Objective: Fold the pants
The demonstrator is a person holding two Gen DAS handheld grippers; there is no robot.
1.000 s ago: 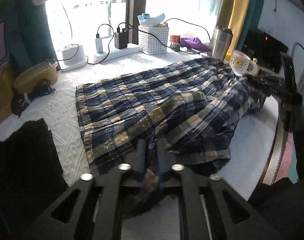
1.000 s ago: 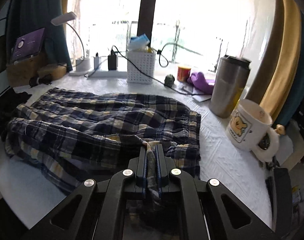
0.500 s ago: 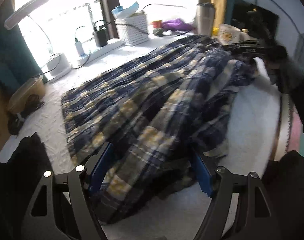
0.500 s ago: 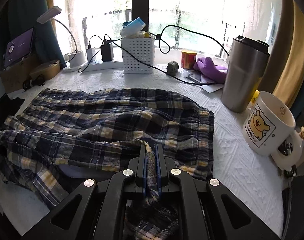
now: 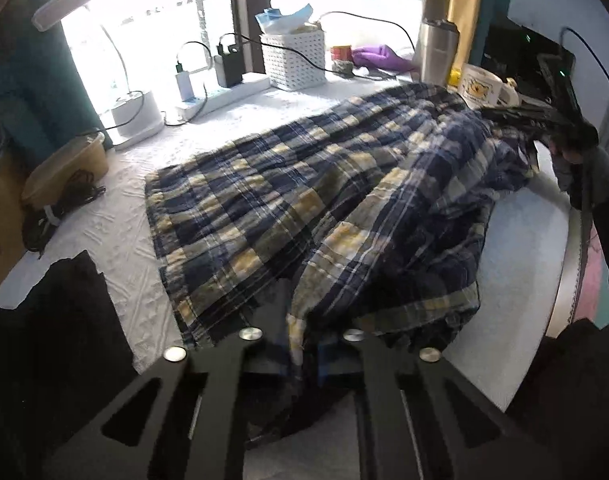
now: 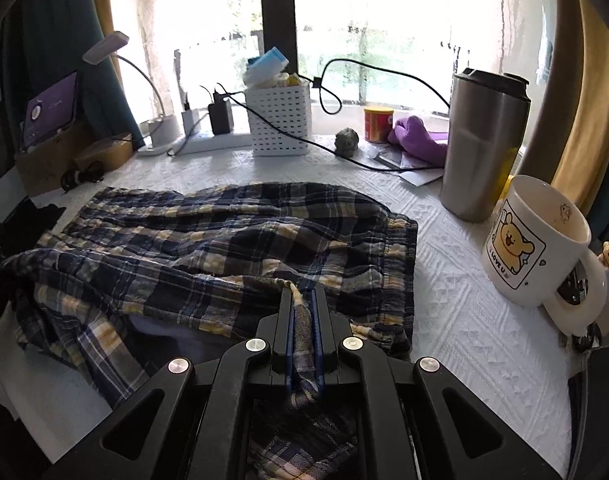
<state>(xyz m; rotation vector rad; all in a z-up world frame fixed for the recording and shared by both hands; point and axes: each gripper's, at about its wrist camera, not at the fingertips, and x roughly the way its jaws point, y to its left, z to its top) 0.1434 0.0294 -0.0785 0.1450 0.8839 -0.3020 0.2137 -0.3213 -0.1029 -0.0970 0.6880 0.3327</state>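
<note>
1. We judged the fold barely under way: the plaid pants (image 6: 208,248) lay spread across the middle of the white textured surface (image 6: 456,304), with the near leg lifted and rumpled rather than laid flat over the other.
2. Our right claw (image 6: 302,320) was clamped on a pinch of cloth near the waistband, at lower centre of the right view.
3. Our left claw (image 5: 300,344) sat at the hem end, bottom centre of the left view; cloth ran down between its fingers, but blur kept us from telling whether they were closed on it.
4. Still to do, in our judgement: lay one leg on the other, smooth it, then fold along the length.
5. Clutter crowded the far edge: a bear mug (image 6: 532,240) and a steel tumbler (image 6: 484,148) at right, just beside the waistband, and a white basket (image 6: 280,120), trailing cables and a desk lamp (image 6: 116,52) along the window.
6. A dark garment (image 5: 60,320) lay at lower left of the left view, near the hems.
</note>
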